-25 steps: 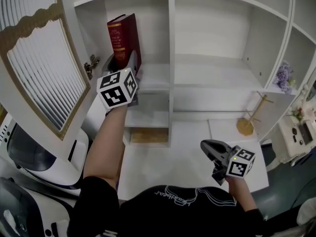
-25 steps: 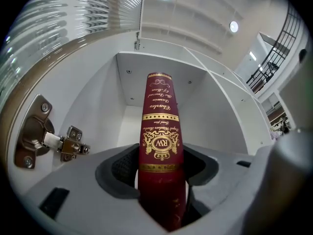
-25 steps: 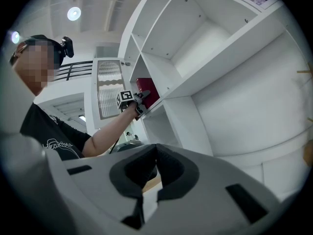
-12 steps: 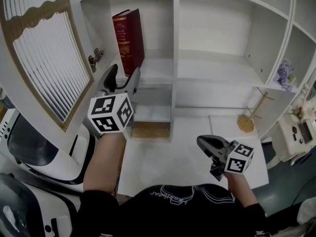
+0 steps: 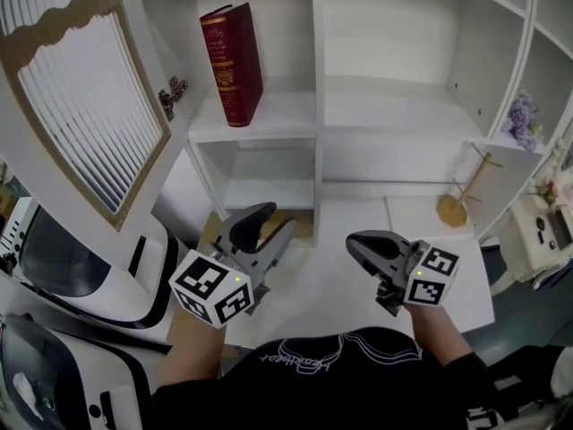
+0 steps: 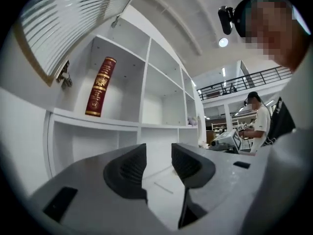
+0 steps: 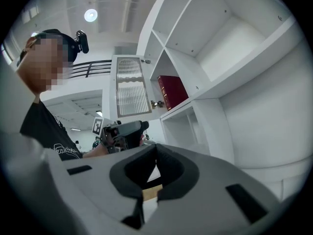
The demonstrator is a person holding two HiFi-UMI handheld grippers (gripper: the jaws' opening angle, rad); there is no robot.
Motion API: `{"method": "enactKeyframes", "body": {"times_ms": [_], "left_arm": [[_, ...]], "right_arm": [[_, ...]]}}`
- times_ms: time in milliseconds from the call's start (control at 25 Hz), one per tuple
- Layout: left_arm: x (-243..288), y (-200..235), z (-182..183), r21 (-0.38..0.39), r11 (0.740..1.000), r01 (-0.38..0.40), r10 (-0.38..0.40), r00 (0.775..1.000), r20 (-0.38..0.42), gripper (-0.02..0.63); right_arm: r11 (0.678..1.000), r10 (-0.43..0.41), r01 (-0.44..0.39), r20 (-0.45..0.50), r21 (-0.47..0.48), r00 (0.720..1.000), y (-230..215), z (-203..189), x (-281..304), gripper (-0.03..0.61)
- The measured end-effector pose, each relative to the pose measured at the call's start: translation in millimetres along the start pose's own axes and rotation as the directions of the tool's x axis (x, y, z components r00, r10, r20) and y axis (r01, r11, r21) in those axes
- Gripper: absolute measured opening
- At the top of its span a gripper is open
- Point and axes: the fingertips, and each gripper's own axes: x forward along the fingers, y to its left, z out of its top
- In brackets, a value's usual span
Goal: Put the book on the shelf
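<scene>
On the upper left compartment of the white shelf unit (image 5: 315, 141) we see the red book (image 5: 231, 65) standing upright, its gold-printed spine facing out, towards the compartment's left side and near the open louvred door (image 5: 76, 97). We hold both grippers low in front of the unit, well apart from the book. Our left gripper (image 5: 276, 222) has its jaws parted with nothing between them, and they are closing. Our right gripper (image 5: 354, 242) has its jaws pressed together at the tips, empty. Off to the right, a small wooden stand (image 5: 458, 206) stands by the unit's lower shelves.
</scene>
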Motion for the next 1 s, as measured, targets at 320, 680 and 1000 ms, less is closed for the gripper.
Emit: {"method": "enactKeyframes", "body": {"times_ms": [320, 680, 1000], "left_arm": [[-5, -30, -42, -0.073, 0.995, 0.062, -0.064, 0.998, -0.028, 0.003], [-17, -27, -37, -0.100, 0.995, 0.020, -0.020, 1.000, 0.008, 0.003], [-19, -35, -29, -0.075, 0.997, 0.031, -0.030, 1.000, 0.008, 0.003]], "right_arm": [[0.999, 0.035, -0.035, -0.037, -0.009, 0.999, 10, -13, 18, 0.006], [0.998, 0.052, -0.053, -0.009, -0.042, 0.999, 21, -2, 22, 0.006], [0.998, 0.051, -0.052, -0.009, -0.046, 0.999, 25, 1, 21, 0.006]]}}
